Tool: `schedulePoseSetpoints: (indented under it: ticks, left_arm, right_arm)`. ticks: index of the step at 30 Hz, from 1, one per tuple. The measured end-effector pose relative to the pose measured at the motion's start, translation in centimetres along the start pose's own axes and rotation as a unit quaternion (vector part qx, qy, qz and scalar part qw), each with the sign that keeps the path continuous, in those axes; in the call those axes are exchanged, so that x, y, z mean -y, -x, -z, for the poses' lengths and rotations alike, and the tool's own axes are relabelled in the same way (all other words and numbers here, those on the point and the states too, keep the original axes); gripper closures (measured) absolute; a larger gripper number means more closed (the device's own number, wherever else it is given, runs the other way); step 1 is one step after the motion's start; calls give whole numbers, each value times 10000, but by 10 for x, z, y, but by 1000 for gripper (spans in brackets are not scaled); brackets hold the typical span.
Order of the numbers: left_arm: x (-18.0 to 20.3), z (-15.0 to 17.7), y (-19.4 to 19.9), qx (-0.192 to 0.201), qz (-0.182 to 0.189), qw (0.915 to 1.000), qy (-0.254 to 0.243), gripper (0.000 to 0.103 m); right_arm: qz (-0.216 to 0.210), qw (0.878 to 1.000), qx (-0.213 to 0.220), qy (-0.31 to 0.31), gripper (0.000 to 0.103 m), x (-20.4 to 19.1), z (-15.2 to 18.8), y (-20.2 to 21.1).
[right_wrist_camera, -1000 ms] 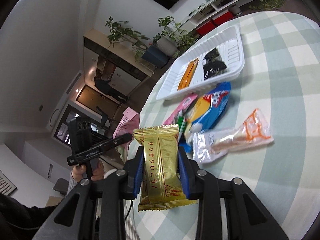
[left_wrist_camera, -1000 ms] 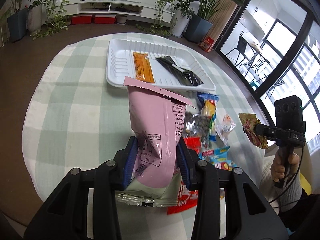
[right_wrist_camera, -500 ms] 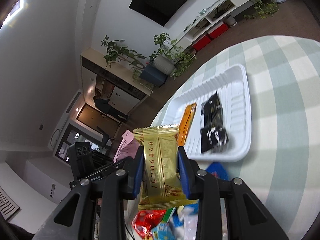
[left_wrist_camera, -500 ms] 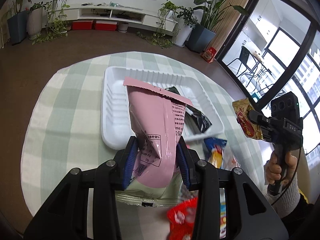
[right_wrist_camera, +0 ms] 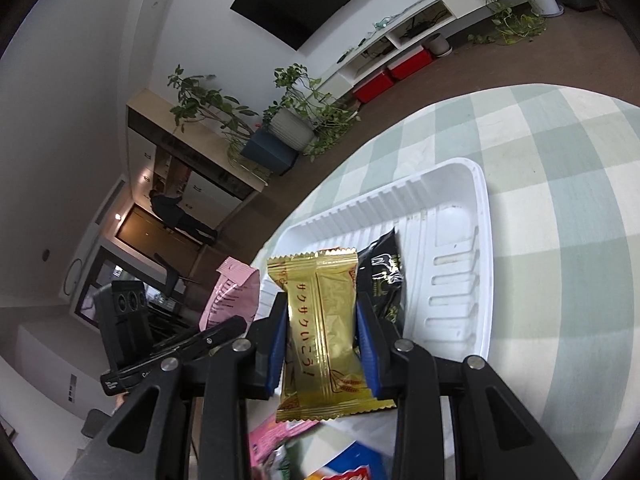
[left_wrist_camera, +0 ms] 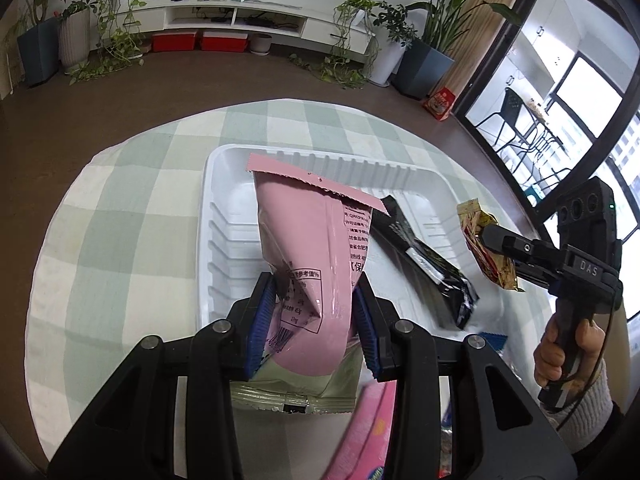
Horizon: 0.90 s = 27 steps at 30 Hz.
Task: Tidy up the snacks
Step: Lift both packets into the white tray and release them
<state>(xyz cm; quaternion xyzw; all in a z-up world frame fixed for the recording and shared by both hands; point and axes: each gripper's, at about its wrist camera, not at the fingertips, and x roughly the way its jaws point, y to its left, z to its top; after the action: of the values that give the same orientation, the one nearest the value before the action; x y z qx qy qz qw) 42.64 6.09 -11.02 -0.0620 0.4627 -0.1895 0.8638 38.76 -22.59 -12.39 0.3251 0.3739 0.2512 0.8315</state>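
Observation:
My left gripper (left_wrist_camera: 314, 316) is shut on a pink snack bag (left_wrist_camera: 312, 248), held upright over the near part of the white tray (left_wrist_camera: 224, 184). A black packet (left_wrist_camera: 424, 260) lies in the tray's right half. My right gripper (right_wrist_camera: 322, 342) is shut on a gold snack packet (right_wrist_camera: 324, 336) with Japanese print, held above the tray's (right_wrist_camera: 460, 208) near end. From the left wrist view the right gripper (left_wrist_camera: 486, 246) with the gold packet (left_wrist_camera: 486, 256) hovers at the tray's right edge. The pink bag (right_wrist_camera: 232, 300) and left gripper show at left in the right wrist view. The black packet (right_wrist_camera: 382, 272) lies behind the gold one.
The round table has a green and white checked cloth (left_wrist_camera: 120, 216). Loose snacks lie near the front edge, among them a pink wrapper (left_wrist_camera: 368, 436) and a blue one (right_wrist_camera: 356, 460). Potted plants and a white TV shelf (left_wrist_camera: 240, 20) stand beyond on the brown floor.
Both grippers moved forward from above the loose snack pile to above the tray, each still holding its packet. The orange packet in the tray is now hidden behind the pink bag.

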Motion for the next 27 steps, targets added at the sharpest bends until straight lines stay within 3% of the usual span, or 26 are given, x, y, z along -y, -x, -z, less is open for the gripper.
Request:
schedulePoseSetpoints:
  ticks: [5, 8, 9, 19, 27]
  left_arm:
    - [-2, -6, -20, -17, -160, 9998, -131, 66]
    - [-4, -7, -27, -51, -289, 9995, -106, 65]
    - [-5, -7, -28, -3, -310, 9995, -107, 65]
    - [-7, -10, 5, 400, -365, 9985, -47, 65]
    - [17, 43, 51, 370, -251, 9988, -191, 65]
  right_arm:
    - [384, 9988, -46, 294, 64, -3, -1, -9]
    - [552, 9977, -27, 385, 44, -5, 1, -8]
    - [593, 9973, 3, 437, 42, -7, 2, -6]
    - [748, 9907, 189, 1124, 42, -41, 7, 7]
    - [852, 9791, 140, 1842, 42, -79, 31, 24]
